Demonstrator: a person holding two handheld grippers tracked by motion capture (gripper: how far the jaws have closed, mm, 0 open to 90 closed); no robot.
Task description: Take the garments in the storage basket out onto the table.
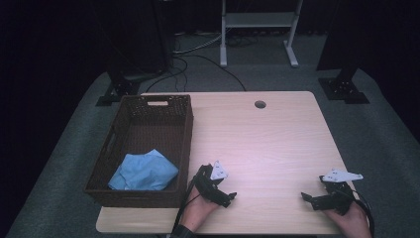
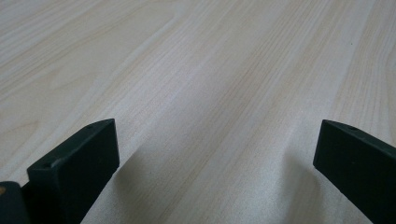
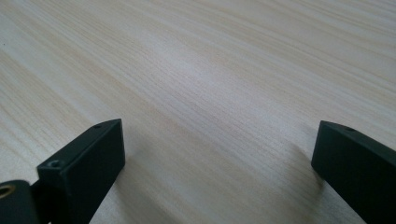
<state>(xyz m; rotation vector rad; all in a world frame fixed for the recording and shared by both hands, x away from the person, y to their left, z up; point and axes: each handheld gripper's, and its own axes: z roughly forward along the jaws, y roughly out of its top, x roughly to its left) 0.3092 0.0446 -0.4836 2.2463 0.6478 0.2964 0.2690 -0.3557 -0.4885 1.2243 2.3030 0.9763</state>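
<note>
Blue cloth (image 1: 143,171): already inside the brown basket (image 1: 184,134), at the tabletop's (image 1: 267,144) nine o'clock. Left gripper (image 1: 229,197), right gripper (image 1: 308,198): jaws wide, empty, resting at six o'clock. Work judged complete.

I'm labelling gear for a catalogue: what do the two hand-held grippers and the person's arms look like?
Each hand-held gripper, left and right, is black with two blocky, flat-faced jaws that have small holes on their top faces. Each carries a light grey three-cornered plate on top, and a thin black cable trails from each. A dark cuff shows at the left wrist.
</note>
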